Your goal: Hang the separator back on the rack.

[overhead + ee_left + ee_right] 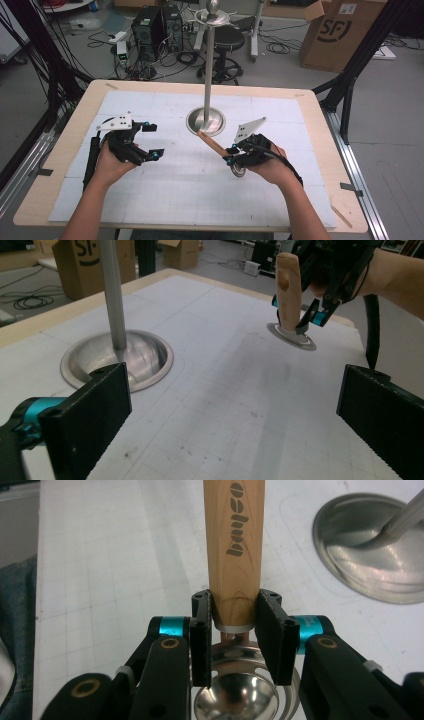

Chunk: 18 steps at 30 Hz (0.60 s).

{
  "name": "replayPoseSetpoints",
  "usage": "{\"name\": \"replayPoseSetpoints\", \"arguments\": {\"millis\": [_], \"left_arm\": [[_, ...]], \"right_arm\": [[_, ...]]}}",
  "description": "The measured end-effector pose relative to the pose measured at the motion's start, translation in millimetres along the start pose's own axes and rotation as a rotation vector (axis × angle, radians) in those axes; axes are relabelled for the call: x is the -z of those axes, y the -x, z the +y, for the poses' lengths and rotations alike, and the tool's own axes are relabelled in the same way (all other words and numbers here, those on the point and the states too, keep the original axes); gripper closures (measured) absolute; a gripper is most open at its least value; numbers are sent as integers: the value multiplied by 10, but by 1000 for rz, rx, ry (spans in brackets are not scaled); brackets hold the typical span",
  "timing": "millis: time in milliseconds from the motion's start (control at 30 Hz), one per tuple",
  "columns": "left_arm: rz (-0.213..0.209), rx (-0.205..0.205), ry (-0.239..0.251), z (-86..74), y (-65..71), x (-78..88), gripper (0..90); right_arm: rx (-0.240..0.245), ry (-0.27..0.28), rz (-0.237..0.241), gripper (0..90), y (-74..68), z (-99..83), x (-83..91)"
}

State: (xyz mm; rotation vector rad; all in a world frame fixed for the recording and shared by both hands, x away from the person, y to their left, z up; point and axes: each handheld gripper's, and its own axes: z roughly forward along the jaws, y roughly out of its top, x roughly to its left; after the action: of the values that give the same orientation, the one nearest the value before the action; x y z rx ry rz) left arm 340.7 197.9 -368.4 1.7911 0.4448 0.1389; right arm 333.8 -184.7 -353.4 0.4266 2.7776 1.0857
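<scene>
My right gripper (231,154) is shut on the lower end of a wooden handle (212,142) of a utensil. Its round metal head (239,171) hangs below the jaws, low over the white mat. In the right gripper view the pads (200,630) clamp the handle (234,545) just above its metal collar, and the shiny slotted head (237,695) sits under them. The handle's free end points toward the metal stand's base (205,121). My left gripper (154,141) is open at the mat's left with nothing between its jaws; it faces the stand (112,295) and the held utensil (289,290).
The stand's thin pole (208,65) rises from a dished round base at the table's middle back and carries a small top plate (212,17). A white gridded mat (150,200) covers the wooden table. Beyond the table are a stool, computers, cables and cardboard boxes.
</scene>
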Motion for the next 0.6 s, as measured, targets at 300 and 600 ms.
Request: {"name": "replayPoseSetpoints", "arguments": {"millis": [300,600], "left_arm": [[-25,-5,15,40,49,-51,17],[-66,-20,11,113,117,-203,16]], "right_arm": [[5,99,13,695,-19,89,79],[9,193,28,695,-16,142,170]]}}
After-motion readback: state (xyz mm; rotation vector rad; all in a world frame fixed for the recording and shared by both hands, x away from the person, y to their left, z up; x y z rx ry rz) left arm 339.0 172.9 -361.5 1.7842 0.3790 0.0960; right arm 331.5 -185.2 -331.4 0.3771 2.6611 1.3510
